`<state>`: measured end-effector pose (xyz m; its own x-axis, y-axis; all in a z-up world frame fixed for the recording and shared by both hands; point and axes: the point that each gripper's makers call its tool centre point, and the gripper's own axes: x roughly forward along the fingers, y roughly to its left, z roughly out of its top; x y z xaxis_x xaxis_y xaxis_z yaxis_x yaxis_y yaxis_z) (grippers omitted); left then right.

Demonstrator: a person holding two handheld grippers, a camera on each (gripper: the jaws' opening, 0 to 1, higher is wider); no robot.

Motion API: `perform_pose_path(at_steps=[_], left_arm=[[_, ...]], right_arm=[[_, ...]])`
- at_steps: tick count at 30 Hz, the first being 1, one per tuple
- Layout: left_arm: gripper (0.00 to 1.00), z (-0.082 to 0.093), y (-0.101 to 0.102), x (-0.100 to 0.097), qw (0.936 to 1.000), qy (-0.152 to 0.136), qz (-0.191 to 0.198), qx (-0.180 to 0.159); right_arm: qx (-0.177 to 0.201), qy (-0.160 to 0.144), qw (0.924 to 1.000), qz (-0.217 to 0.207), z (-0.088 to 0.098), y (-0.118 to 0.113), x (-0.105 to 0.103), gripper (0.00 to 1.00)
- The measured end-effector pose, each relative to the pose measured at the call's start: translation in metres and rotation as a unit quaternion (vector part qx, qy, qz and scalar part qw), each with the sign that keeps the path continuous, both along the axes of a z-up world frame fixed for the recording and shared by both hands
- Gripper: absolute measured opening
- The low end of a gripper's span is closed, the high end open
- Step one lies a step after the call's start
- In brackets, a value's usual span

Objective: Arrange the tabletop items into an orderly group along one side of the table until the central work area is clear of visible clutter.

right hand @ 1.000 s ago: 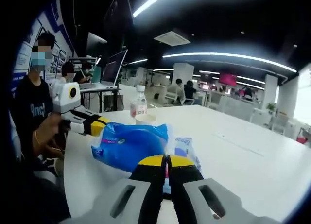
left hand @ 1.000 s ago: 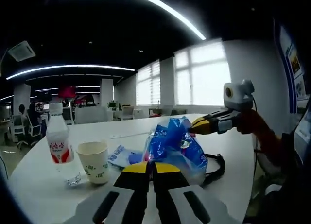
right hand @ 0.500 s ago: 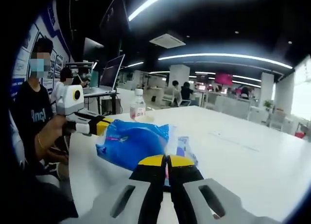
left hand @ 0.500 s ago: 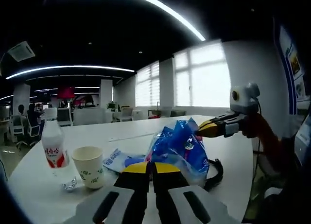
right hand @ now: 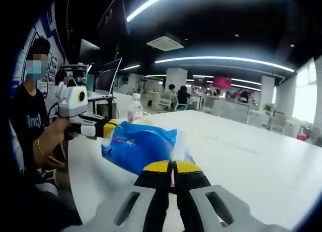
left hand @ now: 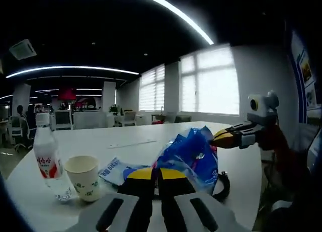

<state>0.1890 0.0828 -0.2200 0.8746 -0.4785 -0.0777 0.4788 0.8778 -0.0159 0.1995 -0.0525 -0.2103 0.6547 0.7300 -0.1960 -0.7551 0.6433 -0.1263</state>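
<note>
A crinkled blue plastic bag (left hand: pixel 193 154) sits lifted above a round white table (left hand: pixel 126 141), held between 2 handheld grippers. In the left gripper view, the left gripper (left hand: pixel 156 172) has its yellow-tipped jaws pressed together on the near edge of the bag, while the right gripper (left hand: pixel 217 138) pinches the bag's far upper corner. In the right gripper view, the right gripper's (right hand: pixel 172 166) jaws are closed on the bag (right hand: pixel 138 145) and the left gripper (right hand: pixel 111 125), gripped by a person's hand (right hand: pixel 48 141), clamps its opposite end. Left of the bag stand a paper cup (left hand: pixel 82 177) and, just beyond it, a water bottle (left hand: pixel 47 161). A flat blue packet (left hand: pixel 116 167) lies between cup and bag. A black strap (left hand: pixel 222 180) curls on the table beneath the bag.
</note>
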Motion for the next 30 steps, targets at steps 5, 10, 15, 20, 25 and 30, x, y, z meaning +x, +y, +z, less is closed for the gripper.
perform_pose_path(at_steps=[5, 10, 15, 20, 25, 30], left_arm=[[0.01, 0.004, -0.011, 0.006, 1.0000, -0.007, -0.007, 0.000], [0.01, 0.005, -0.018, 0.012, 0.9999, -0.011, -0.012, 0.004], [0.01, -0.001, -0.024, 0.016, 0.9998, -0.007, -0.017, -0.001], [0.01, -0.001, -0.033, 0.021, 0.9996, -0.009, -0.024, 0.006], [0.01, -0.003, -0.043, 0.028, 0.9994, -0.008, -0.033, 0.006], [0.01, -0.004, -0.055, 0.035, 0.9992, -0.005, -0.040, 0.006]], right_arm=[[0.014, 0.002, 0.9998, -0.015, 0.002, -0.012, 0.001, 0.00], [0.010, -0.001, 0.9997, -0.023, 0.003, -0.019, 0.002, 0.00], [0.005, -0.004, 0.9996, -0.028, 0.003, -0.025, 0.001, 0.00], [0.001, -0.004, 0.9994, -0.035, 0.001, -0.032, 0.001, 0.00], [0.004, -0.002, 0.9990, -0.045, 0.002, -0.043, 0.002, 0.00], [0.003, -0.002, 0.9984, -0.057, 0.002, -0.053, 0.005, 0.00]])
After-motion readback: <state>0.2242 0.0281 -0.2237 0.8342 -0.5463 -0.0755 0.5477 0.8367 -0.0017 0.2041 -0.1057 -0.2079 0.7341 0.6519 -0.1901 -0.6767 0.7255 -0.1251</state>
